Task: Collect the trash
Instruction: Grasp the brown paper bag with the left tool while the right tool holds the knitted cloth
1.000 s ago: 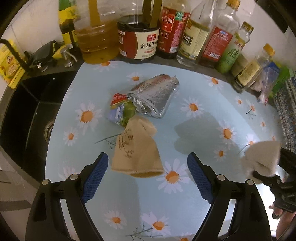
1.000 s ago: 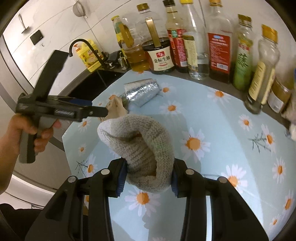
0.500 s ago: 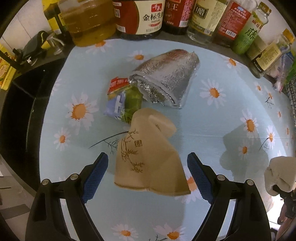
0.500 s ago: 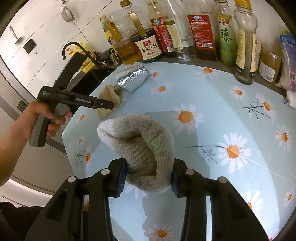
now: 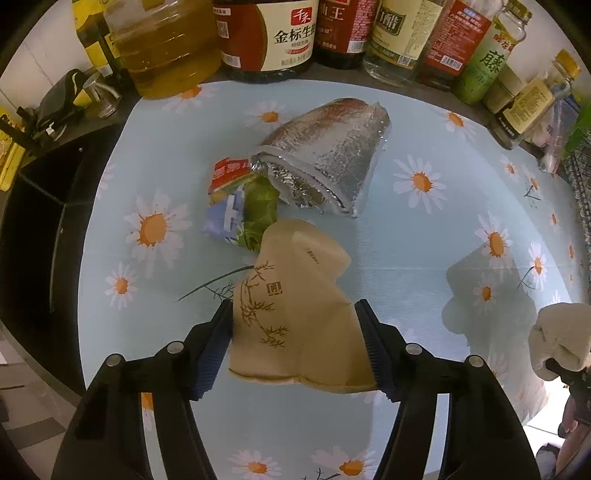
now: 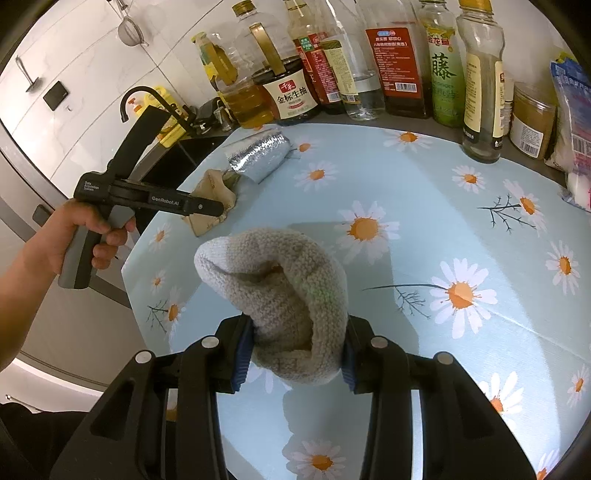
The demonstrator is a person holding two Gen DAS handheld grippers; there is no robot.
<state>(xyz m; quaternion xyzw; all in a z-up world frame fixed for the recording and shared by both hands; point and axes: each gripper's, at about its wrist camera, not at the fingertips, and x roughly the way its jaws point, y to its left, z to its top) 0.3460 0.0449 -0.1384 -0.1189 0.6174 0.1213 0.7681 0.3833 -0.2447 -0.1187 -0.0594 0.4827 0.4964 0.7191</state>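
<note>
Left claw (image 5: pixel 295 345), lowered closer to the tabletop (image 5: pixel 406 240) than a second ago, is closing: its blue pads, then wide apart, now flank the brown paper bag (image 5: pixel 291 314) and meet its two edges. The bag lies flat on the daisy-print cloth, touching the crumpled wrappers (image 5: pixel 240 206) just beyond it; the foil pouch (image 5: pixel 328 162) lies behind those, before the row of bottles (image 5: pixel 280 33). Right claw (image 6: pixel 297 354) is clamped on a knitted grey cloth (image 6: pixel 284 291), as before, held above the tabletop, well apart from the bag.
</note>
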